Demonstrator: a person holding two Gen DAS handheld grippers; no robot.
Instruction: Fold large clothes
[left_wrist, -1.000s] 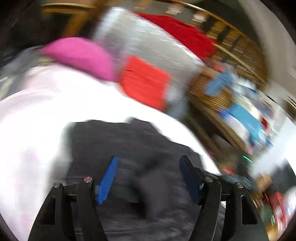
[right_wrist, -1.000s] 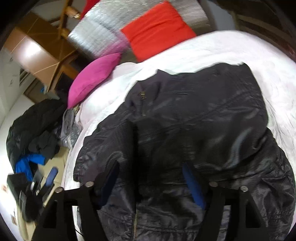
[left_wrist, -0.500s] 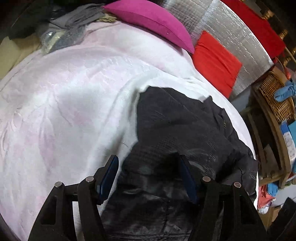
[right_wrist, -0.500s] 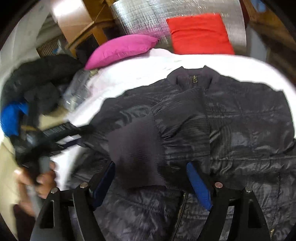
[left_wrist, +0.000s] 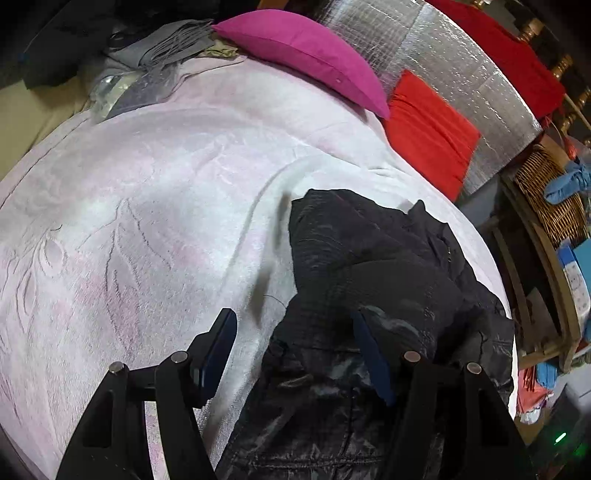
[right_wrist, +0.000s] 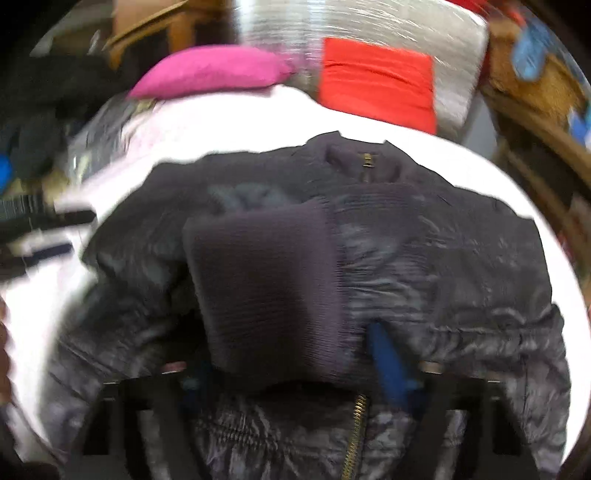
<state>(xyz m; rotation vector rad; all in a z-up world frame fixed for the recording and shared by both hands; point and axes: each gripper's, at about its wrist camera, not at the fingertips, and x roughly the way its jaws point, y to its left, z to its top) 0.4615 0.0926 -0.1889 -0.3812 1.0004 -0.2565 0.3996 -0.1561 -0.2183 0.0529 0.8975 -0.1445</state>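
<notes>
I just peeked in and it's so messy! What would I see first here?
A big shiny black jacket lies spread on the white bedspread, one knit cuff between the closing right gripper. Behind it, a pink pillow and a red cushion sit at the bed's head.

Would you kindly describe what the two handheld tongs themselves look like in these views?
Both are alike: the left tongs have black angular linkage arms with round silver pins at the joints and flat blue pads. The right tongs, blurred here, show the same black frame, silver pins and blue pads. No cables or markings show.
</notes>
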